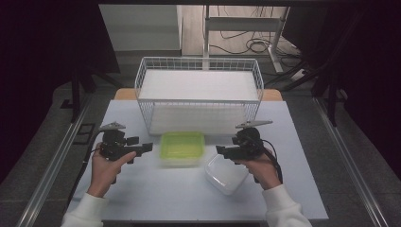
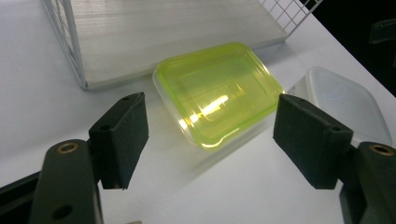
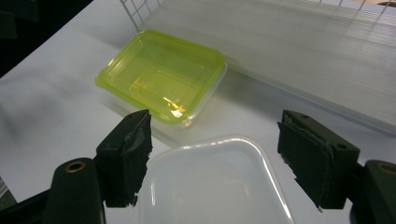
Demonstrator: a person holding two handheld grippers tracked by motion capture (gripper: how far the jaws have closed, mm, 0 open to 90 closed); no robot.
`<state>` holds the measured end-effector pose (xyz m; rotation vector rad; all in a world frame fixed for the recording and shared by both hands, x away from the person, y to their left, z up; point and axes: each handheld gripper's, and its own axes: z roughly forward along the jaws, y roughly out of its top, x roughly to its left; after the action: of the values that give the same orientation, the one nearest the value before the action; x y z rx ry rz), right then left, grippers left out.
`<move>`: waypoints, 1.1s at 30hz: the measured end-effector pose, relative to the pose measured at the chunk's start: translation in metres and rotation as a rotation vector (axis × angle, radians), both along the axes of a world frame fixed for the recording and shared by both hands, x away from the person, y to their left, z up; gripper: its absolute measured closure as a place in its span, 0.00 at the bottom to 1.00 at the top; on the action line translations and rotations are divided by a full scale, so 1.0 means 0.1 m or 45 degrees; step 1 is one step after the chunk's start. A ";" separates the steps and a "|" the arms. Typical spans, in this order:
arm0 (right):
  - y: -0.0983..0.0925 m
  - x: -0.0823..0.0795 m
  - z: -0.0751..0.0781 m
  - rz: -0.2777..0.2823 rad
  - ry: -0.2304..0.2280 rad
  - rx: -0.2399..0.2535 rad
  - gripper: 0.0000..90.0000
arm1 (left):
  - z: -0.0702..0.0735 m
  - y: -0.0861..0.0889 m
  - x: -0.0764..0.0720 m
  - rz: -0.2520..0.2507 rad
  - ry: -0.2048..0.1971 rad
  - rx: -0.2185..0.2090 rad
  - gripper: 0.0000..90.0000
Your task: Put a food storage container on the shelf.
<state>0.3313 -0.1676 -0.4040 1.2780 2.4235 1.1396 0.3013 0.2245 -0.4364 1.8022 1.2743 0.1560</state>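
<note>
A yellow-green lidded container point(image 1: 182, 147) sits on the white table just in front of the wire basket point(image 1: 198, 90). A clear white container point(image 1: 226, 174) lies to its right, nearer the person. My left gripper point(image 1: 146, 147) is held left of the green container, pointing at it, jaws open and empty. In the left gripper view the green container point(image 2: 217, 88) lies beyond the open gripper point(image 2: 210, 105). My right gripper point(image 1: 221, 150) hovers over the clear container's far edge, open. In the right gripper view the clear container point(image 3: 210, 186) lies under the open gripper point(image 3: 215, 121), the green container point(image 3: 161, 74) beyond.
The white wire basket point(image 2: 70, 42) with a pale board inside stands at the table's back and blocks the way behind the containers. The table point(image 1: 156, 198) has bare surface in front. Dark floor and cables lie beyond the table edges.
</note>
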 end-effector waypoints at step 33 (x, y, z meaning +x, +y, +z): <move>0.61 0.67 -0.50 -0.042 0.253 -0.048 0.49 | -0.24 -0.20 0.56 0.043 0.195 -0.076 0.38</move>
<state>0.3982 -0.1065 -0.4538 1.4782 2.5374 0.9961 0.3575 0.2048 -0.4602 1.7695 1.4026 -0.0017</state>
